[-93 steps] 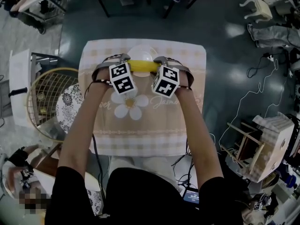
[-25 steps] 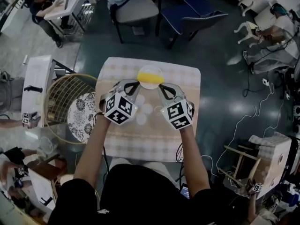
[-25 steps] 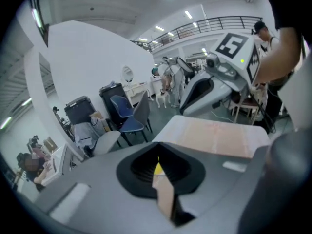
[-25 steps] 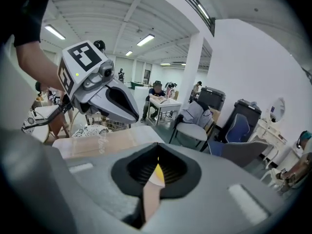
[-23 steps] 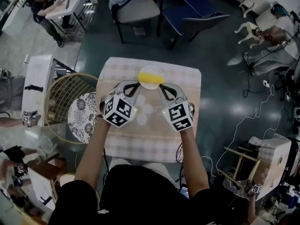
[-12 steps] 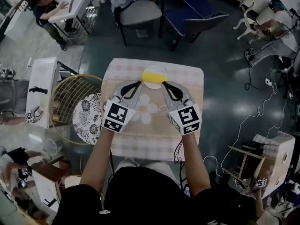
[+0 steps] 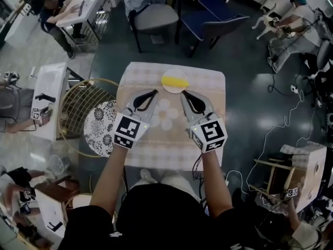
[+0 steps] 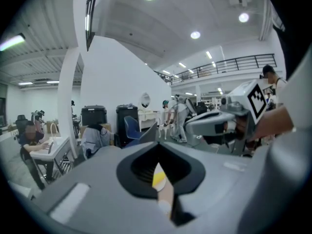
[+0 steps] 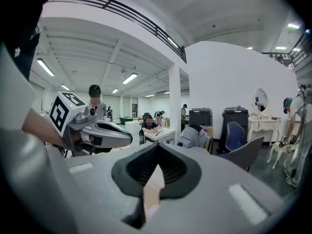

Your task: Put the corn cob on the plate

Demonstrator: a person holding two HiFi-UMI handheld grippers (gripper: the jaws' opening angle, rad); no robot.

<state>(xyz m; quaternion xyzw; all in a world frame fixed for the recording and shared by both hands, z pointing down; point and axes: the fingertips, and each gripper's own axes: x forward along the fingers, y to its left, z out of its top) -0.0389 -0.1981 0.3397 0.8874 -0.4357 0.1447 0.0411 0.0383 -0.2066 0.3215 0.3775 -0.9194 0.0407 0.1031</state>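
The yellow corn cob (image 7: 175, 81) lies across a white plate (image 7: 174, 89) at the far middle of the small cloth-covered table (image 7: 213, 92). My left gripper (image 7: 154, 93) hangs above the table, nearer to me than the plate and left of it, jaws shut and empty. My right gripper (image 7: 183, 95) mirrors it on the right, also shut and empty. A sliver of yellow corn (image 8: 158, 180) shows through the slit of the left gripper's jaws in the left gripper view. Both gripper views point nearly level across the room. The left gripper (image 9: 127, 139) is seen in the right gripper view, and the right gripper (image 8: 187, 128) in the left gripper view.
A round wire basket (image 7: 78, 113) with a patterned plate (image 7: 100, 128) stands left of the table. Chairs (image 7: 156, 14) stand beyond the table, people sit at desks at the far left, cables lie on the floor at the right, and a wooden crate (image 7: 299, 173) sits at the right.
Both grippers have risen and drawn back toward me, away from the plate. The corn stays on the plate. The head view has shifted, so the table looks smaller and farther.
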